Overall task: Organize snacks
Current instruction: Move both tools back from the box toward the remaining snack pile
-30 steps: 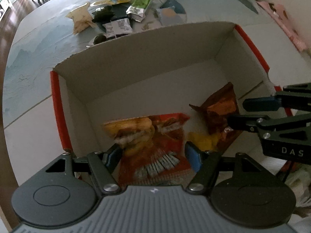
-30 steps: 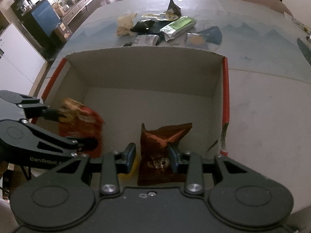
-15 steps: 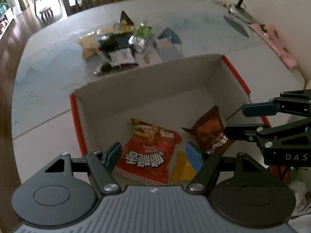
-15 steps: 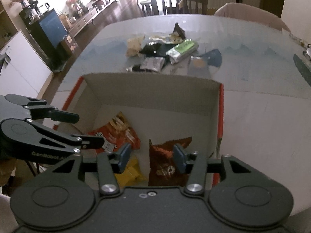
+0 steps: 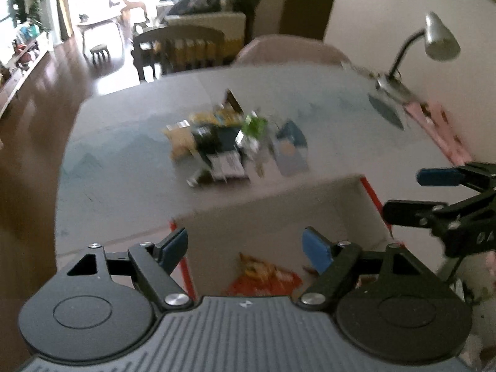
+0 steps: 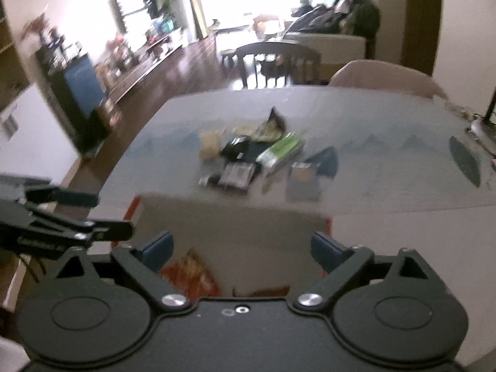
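Observation:
A cardboard box [image 5: 272, 214] with red edges stands near me on the table; it also shows in the right wrist view [image 6: 235, 217]. A red snack bag [image 5: 263, 276] lies inside it, seen in the right wrist view [image 6: 189, 272] too, beside a brown bag [image 6: 263, 291]. My left gripper [image 5: 245, 248] is open and empty above the box's near side. My right gripper [image 6: 241, 248] is open and empty above it too. A pile of loose snack packets [image 5: 229, 142] lies on the table beyond the box, also in the right wrist view [image 6: 257, 155].
A desk lamp [image 5: 434, 40] stands at the table's far right, with a pink cloth [image 5: 446, 130] near it. Chairs [image 6: 279, 59] stand behind the far table edge. The left table edge [image 5: 65, 155] drops to a wooden floor.
Both grippers have lifted up and back out of the box and tilted toward the room. Both let go of their bags, which now lie in the box, and the jaws have opened wider.

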Motion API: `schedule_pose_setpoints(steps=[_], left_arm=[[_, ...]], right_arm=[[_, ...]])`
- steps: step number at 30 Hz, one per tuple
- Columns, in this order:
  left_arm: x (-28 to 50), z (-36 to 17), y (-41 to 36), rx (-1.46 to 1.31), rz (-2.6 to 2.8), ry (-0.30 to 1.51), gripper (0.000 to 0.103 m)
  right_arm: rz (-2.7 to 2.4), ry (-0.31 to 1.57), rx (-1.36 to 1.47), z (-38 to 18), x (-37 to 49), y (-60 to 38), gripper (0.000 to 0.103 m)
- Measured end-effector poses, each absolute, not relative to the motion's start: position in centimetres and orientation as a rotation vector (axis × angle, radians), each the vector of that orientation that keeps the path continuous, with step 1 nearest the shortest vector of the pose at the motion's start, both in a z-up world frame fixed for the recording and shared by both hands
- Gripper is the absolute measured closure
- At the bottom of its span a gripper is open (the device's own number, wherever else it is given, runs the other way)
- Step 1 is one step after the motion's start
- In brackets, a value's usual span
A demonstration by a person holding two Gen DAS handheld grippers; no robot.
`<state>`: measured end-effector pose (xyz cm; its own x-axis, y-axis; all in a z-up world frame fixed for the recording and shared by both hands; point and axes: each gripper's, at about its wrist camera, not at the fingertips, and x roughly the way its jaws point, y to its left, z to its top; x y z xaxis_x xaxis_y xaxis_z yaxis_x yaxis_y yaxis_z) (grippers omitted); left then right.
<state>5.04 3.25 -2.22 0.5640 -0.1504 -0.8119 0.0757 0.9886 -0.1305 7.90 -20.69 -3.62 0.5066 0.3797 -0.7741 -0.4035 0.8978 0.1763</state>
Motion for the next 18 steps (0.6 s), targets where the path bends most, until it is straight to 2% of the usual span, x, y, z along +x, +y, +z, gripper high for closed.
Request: schedule_pose_setpoints(steps=[3, 4, 9, 14, 18], left_arm=[[6.3, -1.2, 4.2, -0.095, -0.099, 0.944, 0.021], [6.8, -0.9, 4.5, -0.095, -0.091, 0.942, 0.021], [10.0, 0.0, 5.8, -0.094, -0.048, 0.947, 0.021], [14.4, 0.1, 7.3, -0.112, 0.004, 0.977, 0.021], [18.6, -0.8, 8.0, -0.104, 0.027, 1.033, 0.021]], right_arm=[[0.47, 0.912, -0.01, -2.7, 9.5, -20.8, 0.004], [0.474, 0.893, -0.016, -2.4, 9.9, -20.8, 0.001], [0.459, 0.846, -0.024, -1.9, 13.2, -20.6, 0.0], [0.475, 0.989, 0.061, -3.2, 18.9, -20.8, 0.0], [0.447, 1.039, -0.003, -4.8, 22.5, -19.9, 0.002]])
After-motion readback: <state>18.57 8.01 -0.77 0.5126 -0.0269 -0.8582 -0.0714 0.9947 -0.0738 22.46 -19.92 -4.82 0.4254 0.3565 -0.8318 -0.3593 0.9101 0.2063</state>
